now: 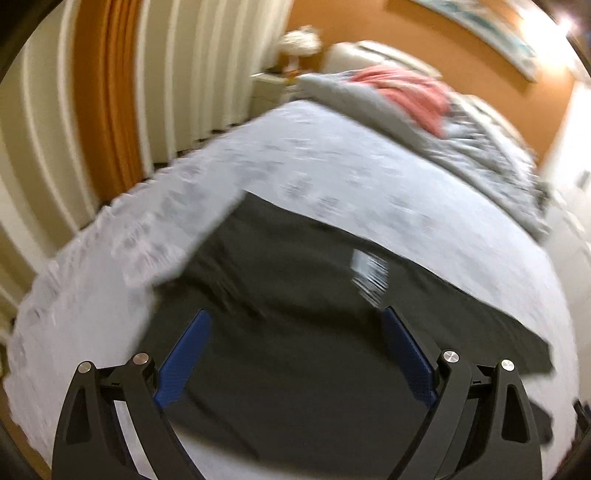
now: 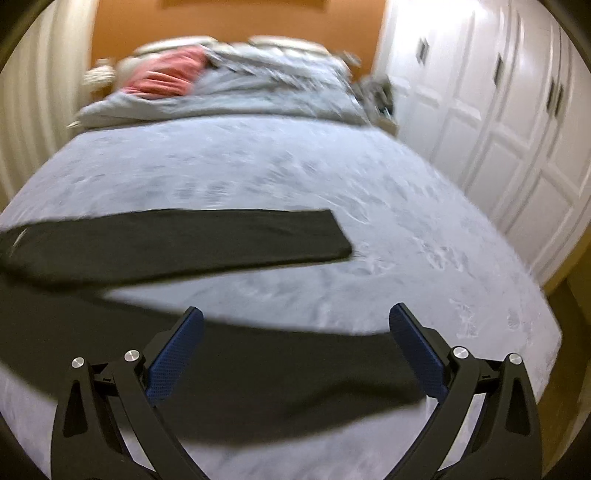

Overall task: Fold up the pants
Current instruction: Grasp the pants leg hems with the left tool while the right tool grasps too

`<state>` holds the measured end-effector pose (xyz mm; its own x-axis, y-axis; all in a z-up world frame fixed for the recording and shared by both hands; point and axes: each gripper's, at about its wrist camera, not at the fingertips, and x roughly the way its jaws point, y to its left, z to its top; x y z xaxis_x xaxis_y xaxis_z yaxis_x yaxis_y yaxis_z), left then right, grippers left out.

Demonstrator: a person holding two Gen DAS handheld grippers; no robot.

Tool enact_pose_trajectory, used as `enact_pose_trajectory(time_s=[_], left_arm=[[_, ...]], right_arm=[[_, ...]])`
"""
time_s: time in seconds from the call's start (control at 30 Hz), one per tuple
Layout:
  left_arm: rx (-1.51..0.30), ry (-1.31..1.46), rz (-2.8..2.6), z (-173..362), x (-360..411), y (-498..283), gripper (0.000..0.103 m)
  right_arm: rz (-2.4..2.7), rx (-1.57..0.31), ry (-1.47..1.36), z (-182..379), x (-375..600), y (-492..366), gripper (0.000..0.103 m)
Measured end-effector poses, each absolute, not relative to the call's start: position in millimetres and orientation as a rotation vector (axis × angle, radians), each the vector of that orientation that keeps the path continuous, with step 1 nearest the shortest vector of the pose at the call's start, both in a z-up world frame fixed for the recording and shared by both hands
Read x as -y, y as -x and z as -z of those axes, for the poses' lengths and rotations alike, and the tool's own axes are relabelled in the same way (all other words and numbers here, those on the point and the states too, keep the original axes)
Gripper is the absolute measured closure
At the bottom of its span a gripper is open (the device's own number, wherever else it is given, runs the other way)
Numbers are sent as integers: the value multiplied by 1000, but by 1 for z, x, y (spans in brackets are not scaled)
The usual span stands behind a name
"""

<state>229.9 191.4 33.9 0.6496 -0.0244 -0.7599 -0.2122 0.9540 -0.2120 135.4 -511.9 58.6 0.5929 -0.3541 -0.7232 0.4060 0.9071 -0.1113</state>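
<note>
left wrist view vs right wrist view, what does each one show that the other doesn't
Only the left wrist view shows the striped curtains, a white label on the pants and the left gripper, open above the dark cloth.

Only the right wrist view shows the white closet doors, both pant legs spread apart, the far leg's hem, and the right gripper, open over the near leg.

Both show the black pants, the grey bed cover, a pink cloth and the orange wall.

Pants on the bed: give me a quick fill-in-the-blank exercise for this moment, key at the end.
1. The pants are ____ in colour.
2. They lie on a ____, spread over its pale cover.
3. The left gripper and the right gripper both have their jaws ____.
4. The heap at the far end of the bed includes a ____ cloth.

Missing words: black; bed; open; pink
</note>
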Motion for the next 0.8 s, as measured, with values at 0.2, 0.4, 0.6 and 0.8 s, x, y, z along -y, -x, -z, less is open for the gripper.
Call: enact_pose_trajectory(time_s=[0.2, 0.4, 0.6, 0.8], left_arm=[[-1015, 474, -171, 22, -237, -350, 12], [-1081, 436, -307, 72, -245, -417, 12], [-992, 269, -344, 73, -234, -437, 55], [-895, 234, -301, 27, -225, -418, 80]], right_arm=[[536, -895, -245, -17, 605, -229, 5], [577, -930, -367, 26, 646, -296, 5], [512, -927, -404, 57, 641, -333, 19], [471, -820, -341, 19, 625, -324, 97]])
